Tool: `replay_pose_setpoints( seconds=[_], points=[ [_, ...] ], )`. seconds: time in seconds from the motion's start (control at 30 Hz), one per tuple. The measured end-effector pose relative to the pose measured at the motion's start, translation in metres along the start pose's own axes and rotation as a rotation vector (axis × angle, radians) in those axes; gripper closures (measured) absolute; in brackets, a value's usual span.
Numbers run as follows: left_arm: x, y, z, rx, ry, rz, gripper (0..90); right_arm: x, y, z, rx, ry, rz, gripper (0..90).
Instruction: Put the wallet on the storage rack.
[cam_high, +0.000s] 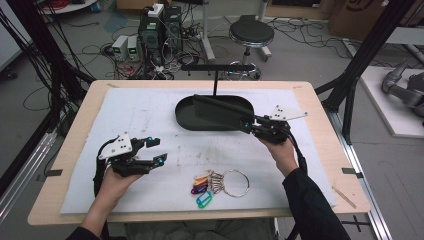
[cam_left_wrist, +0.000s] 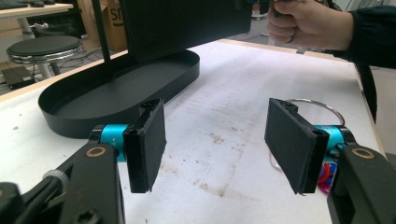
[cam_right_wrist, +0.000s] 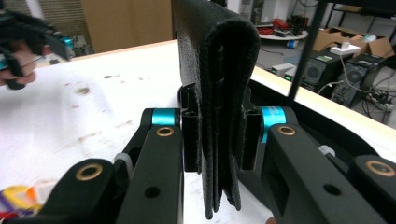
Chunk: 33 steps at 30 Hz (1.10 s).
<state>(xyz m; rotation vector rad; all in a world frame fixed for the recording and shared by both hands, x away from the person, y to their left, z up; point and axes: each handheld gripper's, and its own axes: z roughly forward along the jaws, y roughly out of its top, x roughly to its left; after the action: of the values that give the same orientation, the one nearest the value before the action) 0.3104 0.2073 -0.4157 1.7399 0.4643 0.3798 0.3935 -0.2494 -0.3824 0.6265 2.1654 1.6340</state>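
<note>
Right gripper (cam_high: 248, 125) is clamped on a black folded wallet (cam_high: 220, 113), holding it above the black oval tray (cam_high: 186, 116) near the far side of the tabletop (cam_high: 70, 150); in the right gripper view the jaws squeeze the wallet's (cam_right_wrist: 219, 93) stacked leather layers edge-on. Left gripper (cam_high: 156, 150) hovers over the white mat (cam_high: 140, 115), jaws spread wide with nothing between them. A key ring (cam_high: 235, 182) with coloured tags (cam_high: 201, 189) lies near the front edge (any writing on the tags is too small to read).
</note>
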Motion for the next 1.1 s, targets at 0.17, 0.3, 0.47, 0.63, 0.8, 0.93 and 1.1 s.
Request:
replay_pose_setpoints(
  seconds=[0.17,0.3,0.47,0.63,0.8,0.93,1.1],
  points=[
    [0.0,-0.001,-0.006,-0.002,0.01,0.003,38.6,-0.007,0.001,0.005,0.0,0.0,0.012,77.2],
    [-0.001,-0.001,-0.011,-0.016,0.022,0.002,38.9,-0.014,0.004,0.016,0.021,-0.008,0.01,77.2],
    [-0.002,-0.002,-0.013,-0.012,0.025,0.003,38.4,-0.02,0.007,0.026,0.007,-0.021,0.011,77.2],
    [-0.003,-0.002,-0.014,-0.014,0.027,0.003,38.4,-0.027,0.011,0.039,0.052,-0.027,-0.008,77.2],
    [-0.003,-0.002,-0.014,-0.011,0.024,0.005,38.4,-0.033,0.008,0.05,0.029,-0.041,0.007,77.2],
    [-0.004,-0.003,-0.013,-0.011,0.019,0.005,38.4,-0.039,0.001,0.057,0.039,-0.06,0.016,77.2],
    [-0.004,-0.003,-0.012,-0.013,0.017,0.004,38.4,-0.053,-0.01,0.069,0.087,-0.075,0.053,77.2]
  ],
)
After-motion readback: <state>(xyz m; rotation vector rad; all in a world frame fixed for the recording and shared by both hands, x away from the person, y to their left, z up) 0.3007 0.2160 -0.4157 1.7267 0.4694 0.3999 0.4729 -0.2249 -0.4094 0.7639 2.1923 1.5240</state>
